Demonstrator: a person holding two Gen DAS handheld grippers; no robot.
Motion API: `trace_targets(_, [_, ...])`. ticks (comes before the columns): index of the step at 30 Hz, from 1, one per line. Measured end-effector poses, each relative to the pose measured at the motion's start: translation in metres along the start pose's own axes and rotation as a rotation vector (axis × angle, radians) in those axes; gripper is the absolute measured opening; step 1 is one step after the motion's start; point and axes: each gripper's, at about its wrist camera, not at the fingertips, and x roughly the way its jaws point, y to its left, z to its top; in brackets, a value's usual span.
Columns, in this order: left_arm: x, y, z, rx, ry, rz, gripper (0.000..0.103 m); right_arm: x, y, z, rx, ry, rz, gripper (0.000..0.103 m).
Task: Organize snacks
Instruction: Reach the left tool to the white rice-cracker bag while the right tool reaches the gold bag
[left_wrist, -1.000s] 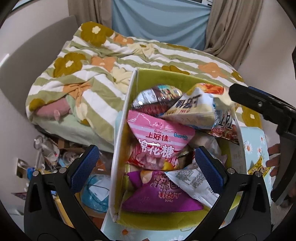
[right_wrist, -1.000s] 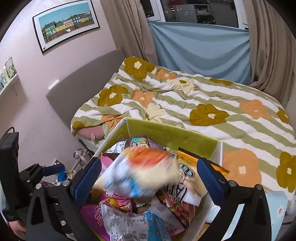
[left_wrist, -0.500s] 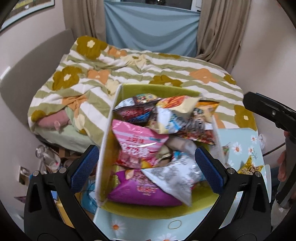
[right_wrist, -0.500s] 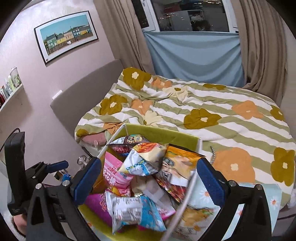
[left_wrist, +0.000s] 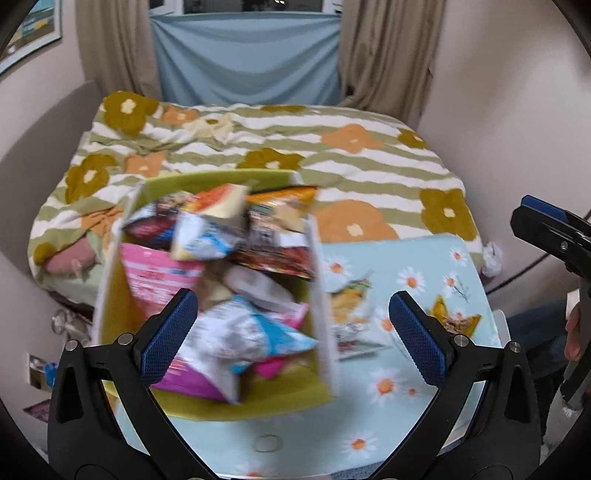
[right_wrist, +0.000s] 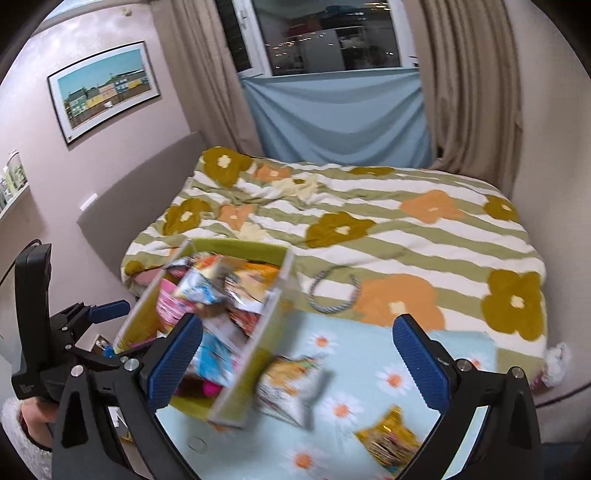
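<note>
Both my tools empty, jaws apart: left tool (left_wrist: 291, 325), right tool (right_wrist: 297, 360). Next, I judge: right tool takes yellow snack packet (right_wrist: 388, 437) lying loose on daisy-print counter (right_wrist: 369, 365); grip crimped edge, lift clear. Beyond, snack box (left_wrist: 321, 295) heaped full; drop gently on top.

Snack packets (left_wrist: 236, 258) printed, blurred (motion smear), perhaps nothing legible
</note>
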Motion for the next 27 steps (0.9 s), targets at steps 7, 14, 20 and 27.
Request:
trace_targets(7, [0.028, -0.073, -0.016, 0.039, 0.054, 0.003, 0.103, -0.022, -0.067, -0.035, 0.058, 0.045, -0.030, 0.103])
trace_targets(14, [0.075, -0.129, -0.041, 0.084, 0.104, 0.110, 0.103, -0.013, -0.117, -0.079, 0.032, 0.156, -0.020, 0.103])
trace_targets(20, [0.128, -0.160, -0.059, 0.181, 0.152, 0.264, 0.103, 0.009, -0.141, -0.118, -0.013, 0.212, -0.007, 0.103])
trace_targets(27, [0.178, -0.165, -0.065, 0.244, 0.218, 0.409, 0.103, 0.037, -0.148, -0.150, -0.085, 0.240, 0.048, 0.103])
